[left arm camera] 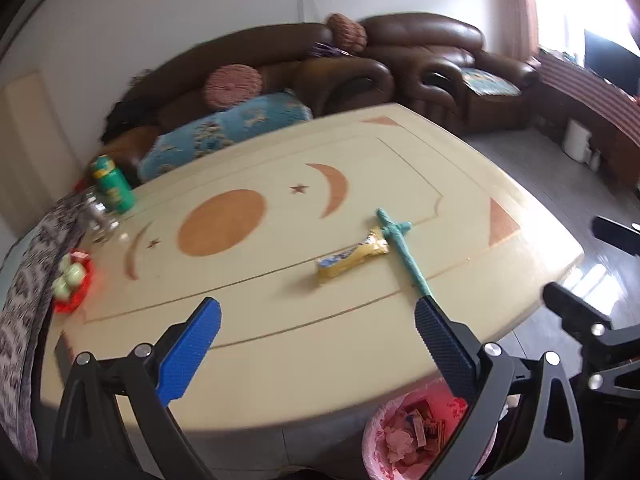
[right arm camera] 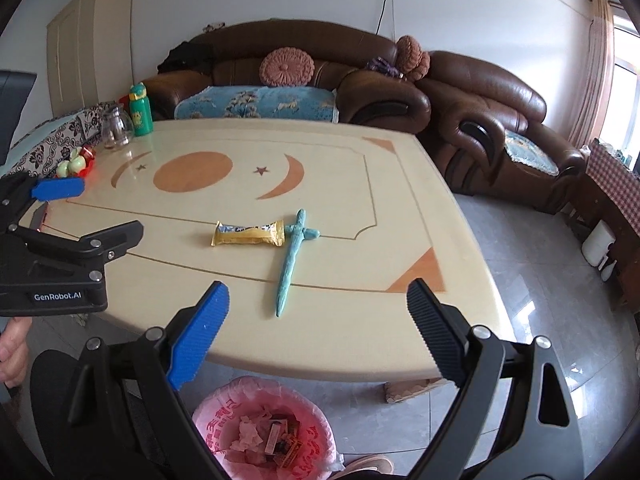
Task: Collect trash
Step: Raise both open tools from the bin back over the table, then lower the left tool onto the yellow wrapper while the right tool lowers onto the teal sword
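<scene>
bright window glare, blurred left view

Left gripper (right arm camera: pixel 60 208) housing: "GenRobot.AI" is printed (white on black).
Bin liner (right arm camera: pixel 224 408): red characters, not legible.

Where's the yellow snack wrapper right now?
In the right wrist view the yellow wrapper lies flat mid-table, its right end touching the teal toy sword, ahead of the pink-lined trash bin.
</scene>
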Tool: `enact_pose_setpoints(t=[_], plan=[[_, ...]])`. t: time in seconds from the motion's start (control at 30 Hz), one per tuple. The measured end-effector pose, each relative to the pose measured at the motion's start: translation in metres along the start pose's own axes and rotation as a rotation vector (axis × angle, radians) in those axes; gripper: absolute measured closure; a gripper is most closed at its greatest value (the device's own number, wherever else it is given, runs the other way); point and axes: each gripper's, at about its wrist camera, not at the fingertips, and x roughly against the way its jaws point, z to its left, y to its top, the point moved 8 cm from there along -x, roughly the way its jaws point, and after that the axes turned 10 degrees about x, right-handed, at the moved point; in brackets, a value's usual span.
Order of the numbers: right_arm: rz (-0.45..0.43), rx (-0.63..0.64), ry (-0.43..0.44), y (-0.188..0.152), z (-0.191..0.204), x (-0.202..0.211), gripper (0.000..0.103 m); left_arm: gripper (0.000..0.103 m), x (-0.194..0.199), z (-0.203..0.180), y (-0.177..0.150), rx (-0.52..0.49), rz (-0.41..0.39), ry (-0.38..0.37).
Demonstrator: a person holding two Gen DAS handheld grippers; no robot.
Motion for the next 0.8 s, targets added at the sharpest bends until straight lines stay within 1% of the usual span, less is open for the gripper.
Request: enact_pose_setpoints(t=[0.1, 0.23, 0.43, 0.63, 0.73, 0.8], plan=[[0.029, -0.002, 0.027, 0.001, 0.004, -0.024, 0.015, 0.008, -0.025, -0.009, 0.004, -0.058, 0.035, -0.054], [0.075, -0.006, 0.058, -0.002, 0.008, -0.059, 0.015, 0.008, -0.06, -0.024, 0.008, -0.169, 0.083, -0.143], [0.132, -0.017, 0.091, -0.008, 0.01, -0.102, 0.015, 0.008, -0.109, -0.029, 0.016, -0.259, 0.152, -0.239], [0.185, -0.026, 0.113, -0.017, 0.014, -0.138, 0.015, 0.008, -0.159, -0.04, 0.006, -0.408, 0.234, -0.301], [0.211, -0.031, 0.132, -0.021, 0.019, -0.156, 0.015, 0.008, -0.18, -0.043, 0.001, -0.443, 0.277, -0.348], [0.224, -0.04, 0.143, -0.023, 0.022, -0.166, 0.015, 0.008, -0.193, -0.043, 0.001, -0.449, 0.296, -0.363]])
